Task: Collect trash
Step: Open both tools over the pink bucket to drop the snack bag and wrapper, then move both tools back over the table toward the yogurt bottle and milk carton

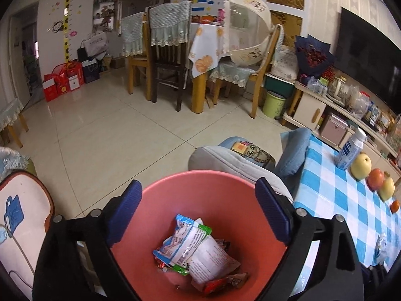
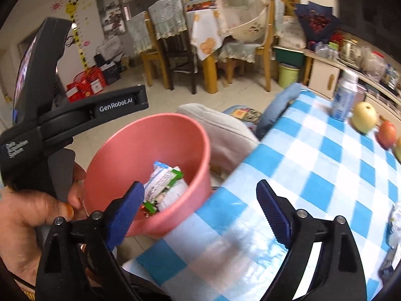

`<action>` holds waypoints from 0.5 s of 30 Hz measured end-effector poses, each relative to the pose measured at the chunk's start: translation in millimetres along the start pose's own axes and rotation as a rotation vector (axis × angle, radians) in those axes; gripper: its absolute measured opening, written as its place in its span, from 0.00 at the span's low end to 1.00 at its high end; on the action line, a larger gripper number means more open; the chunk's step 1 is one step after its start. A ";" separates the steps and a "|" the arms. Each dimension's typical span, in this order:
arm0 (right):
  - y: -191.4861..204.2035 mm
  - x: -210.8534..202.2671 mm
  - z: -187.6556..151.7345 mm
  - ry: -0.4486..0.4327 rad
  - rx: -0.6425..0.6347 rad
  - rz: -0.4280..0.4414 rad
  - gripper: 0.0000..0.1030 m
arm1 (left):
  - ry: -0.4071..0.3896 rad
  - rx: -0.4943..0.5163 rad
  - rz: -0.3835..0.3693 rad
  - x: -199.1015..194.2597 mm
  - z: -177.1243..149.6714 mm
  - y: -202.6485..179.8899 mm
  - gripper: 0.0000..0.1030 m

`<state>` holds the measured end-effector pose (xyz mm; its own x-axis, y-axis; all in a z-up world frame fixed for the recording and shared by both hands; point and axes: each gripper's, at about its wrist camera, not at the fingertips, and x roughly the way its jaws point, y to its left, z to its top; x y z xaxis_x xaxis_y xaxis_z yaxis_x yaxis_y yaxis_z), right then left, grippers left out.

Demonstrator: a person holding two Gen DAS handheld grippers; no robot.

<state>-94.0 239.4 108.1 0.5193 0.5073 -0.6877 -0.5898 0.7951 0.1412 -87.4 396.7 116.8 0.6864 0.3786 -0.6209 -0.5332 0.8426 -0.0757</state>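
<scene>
A pink plastic bin (image 1: pixel 205 200) holds several snack wrappers (image 1: pixel 193 248). My left gripper (image 1: pixel 200 215) is shut on the bin, its blue pads (image 1: pixel 272 210) pressed against the bin's two outer sides, and holds it off the table's left edge. In the right wrist view the bin (image 2: pixel 155 150) hangs beside the blue-and-white checked table (image 2: pixel 313 175), with the left gripper's black body to its left. My right gripper (image 2: pixel 200 215) is open and empty above the table's near left corner. A small crumpled wrapper (image 2: pixel 396 223) lies at the table's right edge.
A milk bottle (image 1: pixel 351 150), a pear (image 1: pixel 361 166), an apple and other fruit stand at the table's far side. A cushioned chair (image 1: pixel 240 160) sits behind the bin. A dining table with chairs (image 1: pixel 170 57), a green bucket (image 1: pixel 274 104) and a TV cabinet lie beyond.
</scene>
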 end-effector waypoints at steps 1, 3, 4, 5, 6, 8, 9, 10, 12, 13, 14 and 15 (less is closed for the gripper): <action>-4.5 -4.0 -2.2 -0.002 0.008 -0.007 0.87 | 0.002 0.007 -0.005 0.5 -0.5 -3.3 0.90; -12.3 -12.0 -7.3 -0.001 0.019 -0.020 0.87 | 0.005 0.026 -0.012 0.9 -2.3 -10.6 0.91; -15.2 -14.8 -9.6 0.001 0.022 -0.031 0.87 | 0.006 0.040 -0.017 1.0 -3.8 -15.3 0.91; -17.6 -17.6 -11.8 0.001 0.027 -0.038 0.87 | 0.007 0.052 -0.022 1.1 -5.1 -19.4 0.91; -19.6 -21.1 -14.6 0.001 0.032 -0.043 0.87 | 0.007 0.065 -0.027 1.0 -6.4 -23.6 0.92; -25.4 -28.8 -21.7 0.001 0.043 -0.053 0.87 | 0.004 0.099 -0.034 0.3 -9.8 -34.2 0.92; -28.8 -32.7 -25.8 0.002 0.049 -0.062 0.87 | 0.003 0.111 -0.035 -0.5 -11.4 -38.7 0.92; -30.9 -35.6 -28.9 0.003 0.053 -0.067 0.87 | 0.001 0.127 -0.039 -0.7 -12.9 -44.4 0.92; -34.7 -42.7 -36.8 0.006 0.062 -0.077 0.87 | -0.002 0.151 -0.049 -1.6 -17.4 -53.8 0.92; -38.7 -47.4 -40.7 0.007 0.066 -0.085 0.87 | -0.004 0.160 -0.051 -2.0 -18.8 -58.1 0.92; -42.4 -51.2 -44.4 0.009 0.071 -0.093 0.87 | -0.009 0.172 -0.056 -3.4 -20.8 -62.9 0.92; -44.6 -53.9 -46.9 0.010 0.075 -0.099 0.87 | -0.015 0.184 -0.062 -5.0 -22.7 -67.3 0.92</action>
<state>-124.7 160.9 105.4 0.5665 0.4223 -0.7076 -0.4878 0.8640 0.1251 -66.2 329.5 107.3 0.7232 0.3287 -0.6074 -0.3915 0.9196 0.0314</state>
